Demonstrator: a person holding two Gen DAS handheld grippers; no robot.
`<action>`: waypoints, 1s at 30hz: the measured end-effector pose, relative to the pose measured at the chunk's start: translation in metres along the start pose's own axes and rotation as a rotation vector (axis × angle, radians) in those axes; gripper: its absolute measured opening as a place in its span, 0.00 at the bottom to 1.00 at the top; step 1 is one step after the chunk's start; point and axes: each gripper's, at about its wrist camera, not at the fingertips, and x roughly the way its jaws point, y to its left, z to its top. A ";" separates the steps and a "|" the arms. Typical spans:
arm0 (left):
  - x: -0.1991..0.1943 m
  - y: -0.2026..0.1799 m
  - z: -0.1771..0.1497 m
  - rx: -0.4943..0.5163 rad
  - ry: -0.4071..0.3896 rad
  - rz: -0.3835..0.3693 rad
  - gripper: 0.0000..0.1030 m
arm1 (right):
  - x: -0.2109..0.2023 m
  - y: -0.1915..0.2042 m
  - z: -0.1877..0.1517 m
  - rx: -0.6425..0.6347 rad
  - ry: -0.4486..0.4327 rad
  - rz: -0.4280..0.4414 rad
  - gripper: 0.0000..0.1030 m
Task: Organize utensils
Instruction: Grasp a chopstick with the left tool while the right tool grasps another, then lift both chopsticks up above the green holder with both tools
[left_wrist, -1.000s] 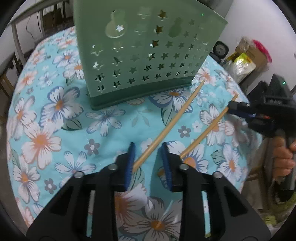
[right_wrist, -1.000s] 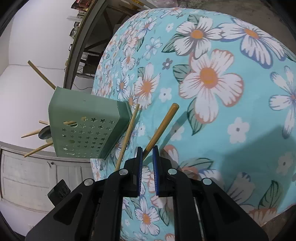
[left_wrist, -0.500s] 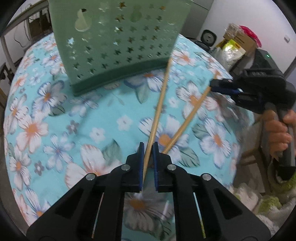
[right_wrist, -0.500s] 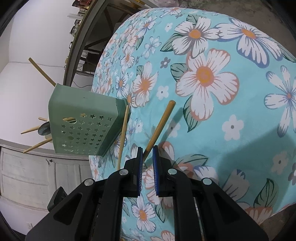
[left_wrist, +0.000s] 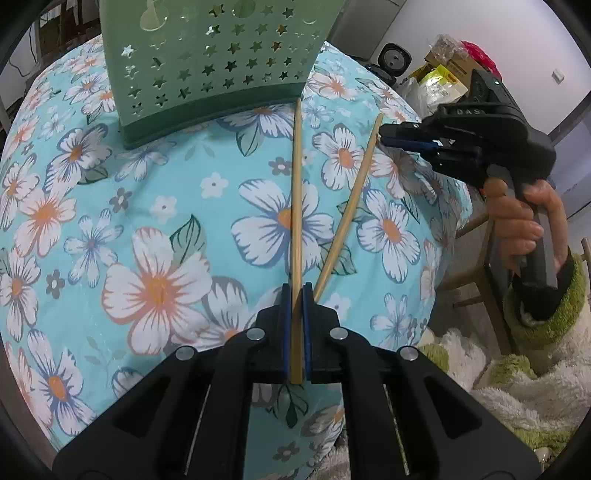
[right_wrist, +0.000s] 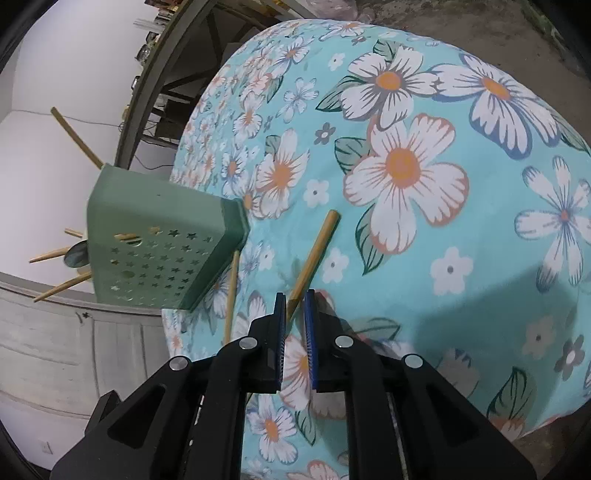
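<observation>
Left wrist view: the left gripper (left_wrist: 294, 295) is clamped on a pale bamboo chopstick (left_wrist: 296, 192) whose far tip reaches the base of the green star-punched plastic holder (left_wrist: 221, 66). It could snag there. The right gripper (right_wrist: 294, 306) has its jaws easing apart around the second bamboo chopstick (right_wrist: 314, 254), whose tip sits loose and may slip out. Raised letters "DAS" show on its body.

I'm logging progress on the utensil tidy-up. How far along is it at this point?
Partly done: several chopsticks and a spoon already stand in the green holder. In hand: the left gripper is shut on one chopstick. The right gripper has its jaws around the tip of the other chopstick. Both remain to go in.
</observation>
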 end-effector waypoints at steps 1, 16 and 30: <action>0.000 0.000 -0.001 -0.001 0.003 -0.002 0.05 | 0.001 -0.001 0.001 0.004 0.001 -0.003 0.17; -0.022 0.005 0.015 0.017 -0.053 0.021 0.17 | 0.016 0.020 0.008 -0.134 -0.074 -0.117 0.15; 0.014 -0.022 0.087 0.125 -0.169 0.126 0.18 | -0.002 0.010 0.003 -0.177 -0.072 -0.143 0.16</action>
